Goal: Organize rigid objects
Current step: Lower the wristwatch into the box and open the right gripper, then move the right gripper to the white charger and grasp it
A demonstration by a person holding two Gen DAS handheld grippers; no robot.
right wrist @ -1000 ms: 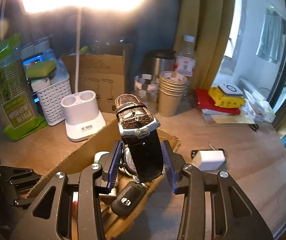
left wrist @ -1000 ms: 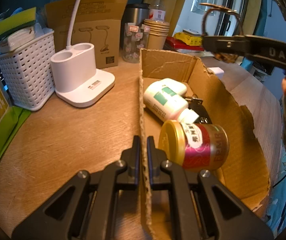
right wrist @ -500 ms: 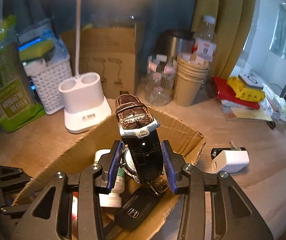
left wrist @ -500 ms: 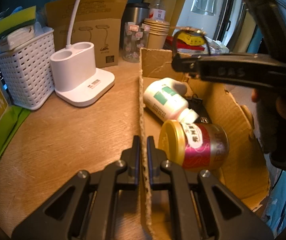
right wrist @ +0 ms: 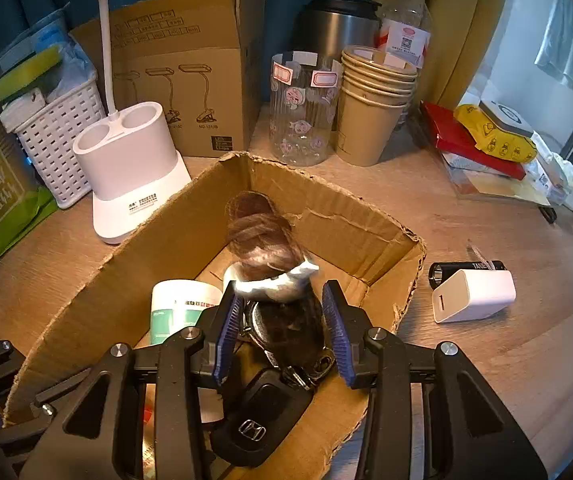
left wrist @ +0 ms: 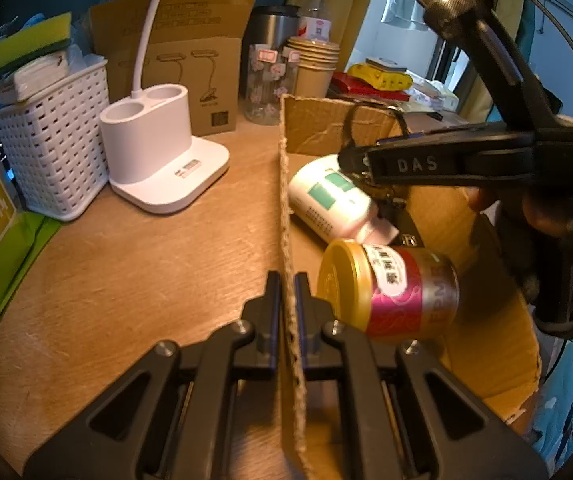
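A white lamp base (right wrist: 128, 176) and clear jar (right wrist: 301, 108) are standing beside your torn brown cardboard box (right wrist: 338, 220), which is holding a white bottle (left wrist: 328, 200), gold-lidded tin (left wrist: 390, 292) and black car key (right wrist: 260, 424). Your left tongs (left wrist: 286, 300) are pinching its wall; your right tongs (right wrist: 282, 322), pinching the brown leather-strapped watch (right wrist: 282, 300), have dropped inside.

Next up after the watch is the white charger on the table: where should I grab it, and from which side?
Take the charger across its two broad flat faces, coming from above. It lies tilted on the table beside the box, with a black battery close behind it, so keep the fingers off that back edge. Its blocky shape probably gives a sideways pinch good purchase.
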